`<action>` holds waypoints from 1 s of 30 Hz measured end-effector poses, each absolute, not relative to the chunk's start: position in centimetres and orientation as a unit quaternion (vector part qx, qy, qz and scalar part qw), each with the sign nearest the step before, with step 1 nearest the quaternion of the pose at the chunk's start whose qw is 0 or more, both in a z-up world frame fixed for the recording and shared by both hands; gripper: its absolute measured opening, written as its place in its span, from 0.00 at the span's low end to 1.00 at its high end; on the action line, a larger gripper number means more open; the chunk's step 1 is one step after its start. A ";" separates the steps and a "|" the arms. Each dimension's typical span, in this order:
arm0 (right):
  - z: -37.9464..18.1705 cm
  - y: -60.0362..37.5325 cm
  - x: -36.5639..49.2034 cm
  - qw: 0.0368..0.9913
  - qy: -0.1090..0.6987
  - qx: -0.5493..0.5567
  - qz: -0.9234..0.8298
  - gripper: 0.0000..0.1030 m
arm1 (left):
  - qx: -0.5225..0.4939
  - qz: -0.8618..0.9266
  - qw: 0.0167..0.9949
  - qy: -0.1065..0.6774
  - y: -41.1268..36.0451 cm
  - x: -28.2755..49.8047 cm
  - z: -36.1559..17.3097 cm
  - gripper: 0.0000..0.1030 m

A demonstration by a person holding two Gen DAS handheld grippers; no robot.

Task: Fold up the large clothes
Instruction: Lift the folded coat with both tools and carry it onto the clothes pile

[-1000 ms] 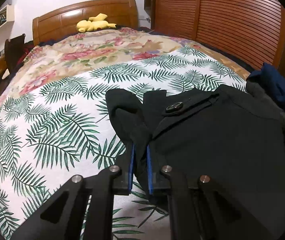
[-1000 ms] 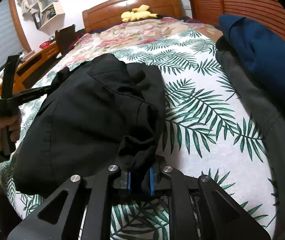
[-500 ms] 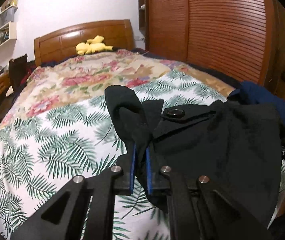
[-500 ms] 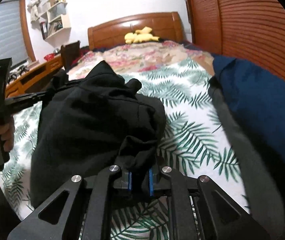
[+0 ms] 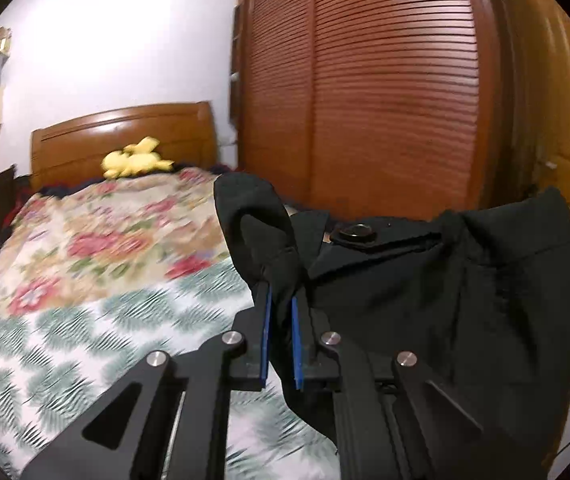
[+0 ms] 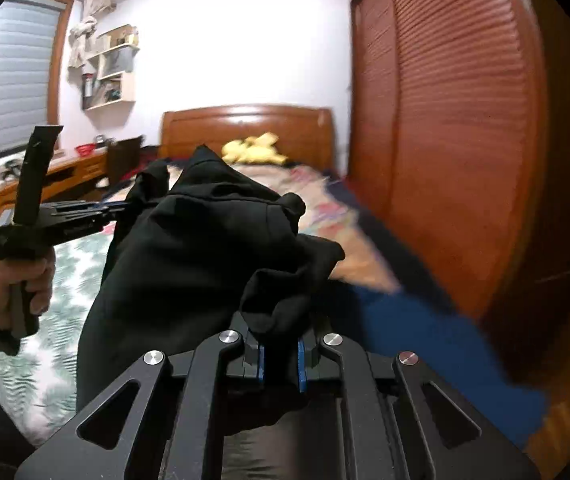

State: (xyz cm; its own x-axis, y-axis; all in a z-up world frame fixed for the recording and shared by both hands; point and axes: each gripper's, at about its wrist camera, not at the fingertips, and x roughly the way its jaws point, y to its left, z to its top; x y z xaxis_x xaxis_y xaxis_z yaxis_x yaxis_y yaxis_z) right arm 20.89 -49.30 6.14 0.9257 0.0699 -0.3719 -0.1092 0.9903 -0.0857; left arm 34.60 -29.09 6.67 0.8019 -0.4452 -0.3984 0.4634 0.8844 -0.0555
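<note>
Hanging in the air between the two grippers, the black garment (image 5: 425,300) is filling the lower right of the left wrist view and the centre of the right wrist view (image 6: 189,264). A dark button (image 5: 355,233) is showing near its upper edge; what kind of garment it is cannot be told, since its lower part is running out of frame in both views.

The left gripper (image 5: 281,320) is pinching a bunched fold of the cloth between its blue pads (image 5: 265,332), jaws closed nearly together on the fabric. In the right wrist view the same gripper (image 6: 113,210) is appearing at centre left, its tips buried in the cloth, with the person's left hand (image 6: 25,284) wrapping its handle.

The right gripper (image 6: 279,356) is clenching another wad of the garment, which is covering most of its pads (image 6: 260,360).

Below and behind, the bed (image 5: 85,320) with its leaf-print and floral covers is lying blurred across the left of the frame. A yellow plush toy (image 5: 137,162) is resting by the wooden headboard (image 5: 85,140). A blue cloth (image 6: 425,344) is smearing across the lower right of the right wrist view, too blurred to identify. The louvred wardrobe doors (image 5: 385,100) are taking up the upper right, and wall shelves (image 6: 113,68) are sitting at upper left.
</note>
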 end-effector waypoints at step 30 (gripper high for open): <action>6.3 -64.6 17.2 0.973 0.200 -0.025 -0.109 0.43 | 0.097 -0.357 0.897 0.244 -44.7 33.2 3.0 0.27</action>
